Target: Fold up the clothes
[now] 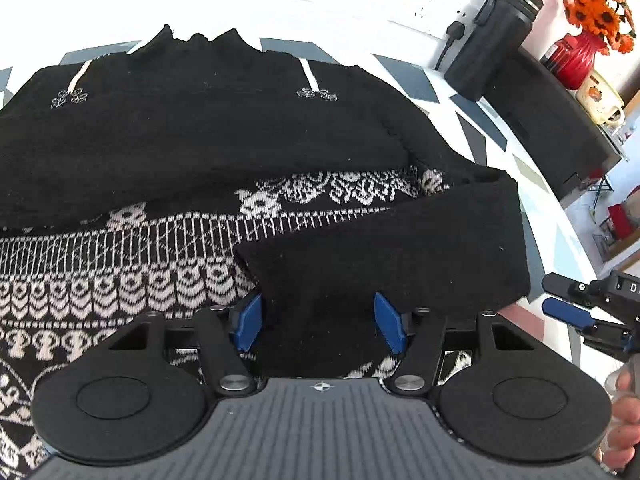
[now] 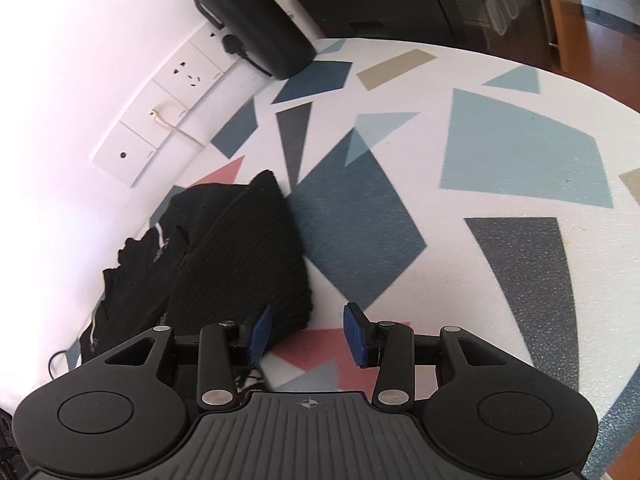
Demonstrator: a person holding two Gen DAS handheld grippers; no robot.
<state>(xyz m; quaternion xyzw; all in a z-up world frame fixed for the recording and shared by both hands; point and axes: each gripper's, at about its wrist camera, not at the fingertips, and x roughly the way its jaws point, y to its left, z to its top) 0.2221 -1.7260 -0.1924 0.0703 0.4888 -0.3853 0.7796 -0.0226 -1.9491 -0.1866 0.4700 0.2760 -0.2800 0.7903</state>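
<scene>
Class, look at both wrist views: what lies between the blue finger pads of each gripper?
Left wrist view: a black sleeve of the sweater. Right wrist view: only bare patterned tablecloth.

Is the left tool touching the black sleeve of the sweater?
Touching. In the left wrist view the black sleeve fills the space between the left tool's blue pads, and the fabric meets both of them.

Sweater [image 1: 200, 140] cut off left – lower hem hidden behind hand-held gripper [image 1: 318, 324].
</scene>
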